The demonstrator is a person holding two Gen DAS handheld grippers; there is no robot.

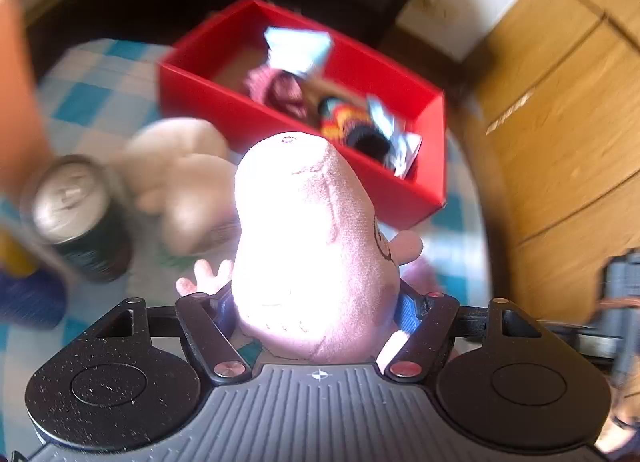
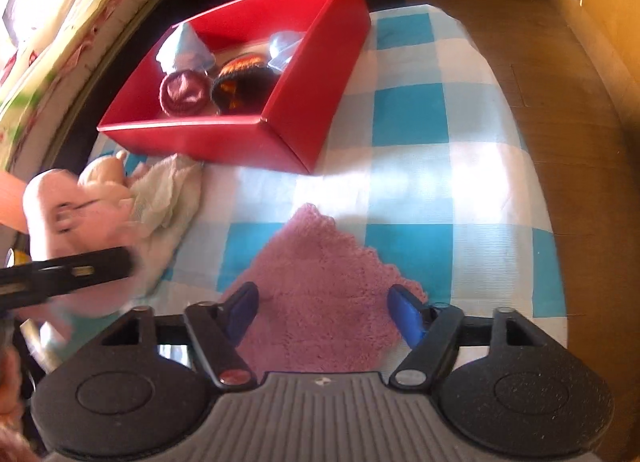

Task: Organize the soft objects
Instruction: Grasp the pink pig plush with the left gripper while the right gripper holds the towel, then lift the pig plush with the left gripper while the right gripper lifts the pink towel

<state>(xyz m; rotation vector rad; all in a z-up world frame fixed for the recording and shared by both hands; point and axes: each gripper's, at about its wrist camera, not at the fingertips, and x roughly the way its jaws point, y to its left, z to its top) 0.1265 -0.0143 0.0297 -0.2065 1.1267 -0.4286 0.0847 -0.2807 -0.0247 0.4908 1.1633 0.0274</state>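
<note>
Through the left wrist camera I see my left gripper clenched on a pink plush pig, its blue pads pressed into the toy's sides and the snout pointing away toward the red box at the far side. Only this view shows a drink can standing at the left and a cream plush toy lying just behind it, near the box's front wall; the whole picture is smeared with blur. It also shows that the box holds a maroon knitted roll, a dark roll with orange stripes and pale blue packets. The right wrist camera gives me what the left one cannot: my right gripper released, jaws standing apart with neither pad pressing anything, over a pink fluffy cloth that lies flat on the blue and white checked tablecloth, near me. The cloth's near part sits between the blue fingertips. From here the box stands at the far left with the same rolls inside, and a crumpled white cloth rests just in front of its near corner. At the left edge of this view the pig appears again, blurred, held above the table, with a black finger of the left gripper across it.
</note>
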